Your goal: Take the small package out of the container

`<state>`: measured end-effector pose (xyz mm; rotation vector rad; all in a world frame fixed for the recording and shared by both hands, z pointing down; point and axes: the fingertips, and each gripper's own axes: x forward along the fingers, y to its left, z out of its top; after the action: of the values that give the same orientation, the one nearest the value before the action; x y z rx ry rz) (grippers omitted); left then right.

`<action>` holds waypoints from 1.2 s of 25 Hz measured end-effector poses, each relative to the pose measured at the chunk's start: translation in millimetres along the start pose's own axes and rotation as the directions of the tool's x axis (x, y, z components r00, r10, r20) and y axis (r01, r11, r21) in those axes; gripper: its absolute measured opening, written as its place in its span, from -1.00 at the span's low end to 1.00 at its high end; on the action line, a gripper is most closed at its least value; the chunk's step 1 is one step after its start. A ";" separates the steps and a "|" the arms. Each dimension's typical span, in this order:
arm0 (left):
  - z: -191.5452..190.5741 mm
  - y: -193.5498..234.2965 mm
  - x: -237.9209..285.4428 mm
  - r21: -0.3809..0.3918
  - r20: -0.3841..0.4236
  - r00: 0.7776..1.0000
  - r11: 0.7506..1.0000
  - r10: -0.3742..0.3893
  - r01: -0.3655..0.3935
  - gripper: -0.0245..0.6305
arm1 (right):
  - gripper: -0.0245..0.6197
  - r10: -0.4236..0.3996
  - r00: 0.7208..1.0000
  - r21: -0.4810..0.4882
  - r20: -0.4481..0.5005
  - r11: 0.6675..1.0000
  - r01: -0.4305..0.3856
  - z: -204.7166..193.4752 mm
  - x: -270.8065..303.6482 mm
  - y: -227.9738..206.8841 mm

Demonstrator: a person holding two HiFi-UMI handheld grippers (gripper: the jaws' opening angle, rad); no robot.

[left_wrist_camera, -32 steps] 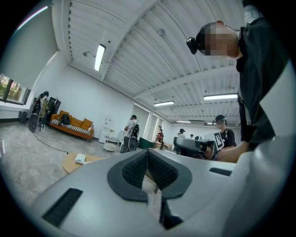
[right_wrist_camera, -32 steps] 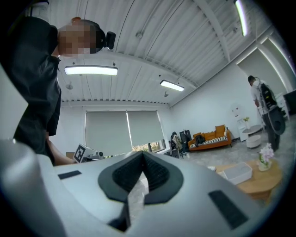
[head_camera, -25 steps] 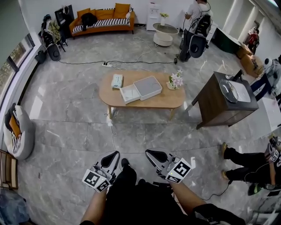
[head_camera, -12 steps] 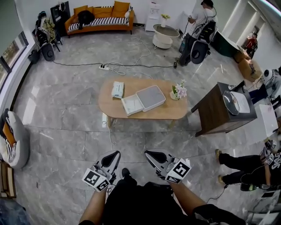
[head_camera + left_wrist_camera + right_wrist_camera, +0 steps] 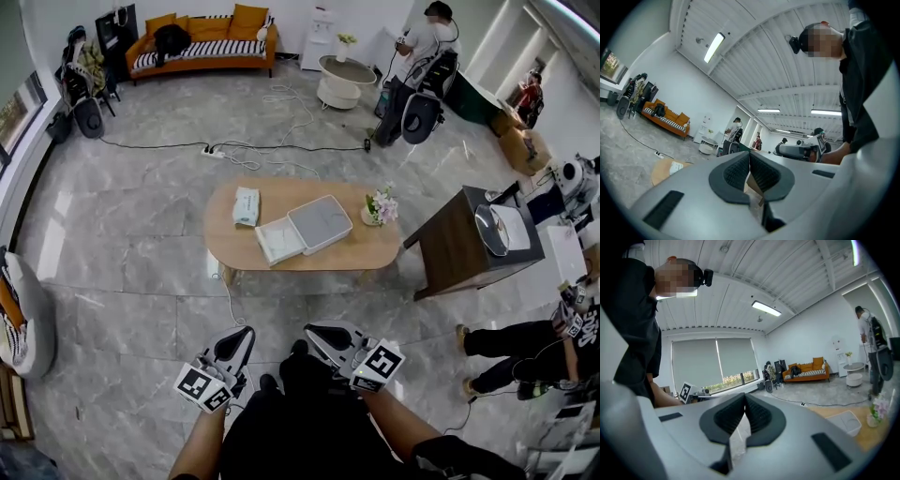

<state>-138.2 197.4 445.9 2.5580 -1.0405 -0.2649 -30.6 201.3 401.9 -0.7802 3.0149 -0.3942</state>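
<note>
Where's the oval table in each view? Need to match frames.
Head view: table at centre, mid-floor.
Left gripper view: table at lower left, only partly showing.
Right gripper view: table at lower right, near the edge.
Shared landmark: the orange sofa, top left in the head view, left of centre in the left gripper view, right of centre in the right gripper view.
</note>
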 end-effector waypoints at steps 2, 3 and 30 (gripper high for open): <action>0.2 13.7 10.3 -0.002 -0.009 1.000 1.000 0.005 -0.005 -0.87 | -0.89 0.005 1.000 0.015 -0.006 1.000 -0.004 -2.6 8.8 -15.7; 0.7 20.8 15.7 -0.002 -0.015 1.000 1.000 0.008 -0.008 -0.87 | -0.89 0.009 1.000 0.020 -0.012 1.000 -0.009 -4.6 13.7 -23.7; 12.6 237.1 244.0 0.004 -0.217 0.972 0.996 0.084 -0.085 -0.87 | -0.68 -0.038 0.992 0.208 -0.120 0.976 0.063 -58.1 143.7 -357.2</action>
<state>-119.0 -134.2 520.6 2.4629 -1.0584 0.0346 10.0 -155.2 553.3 -0.8447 2.9917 -0.7733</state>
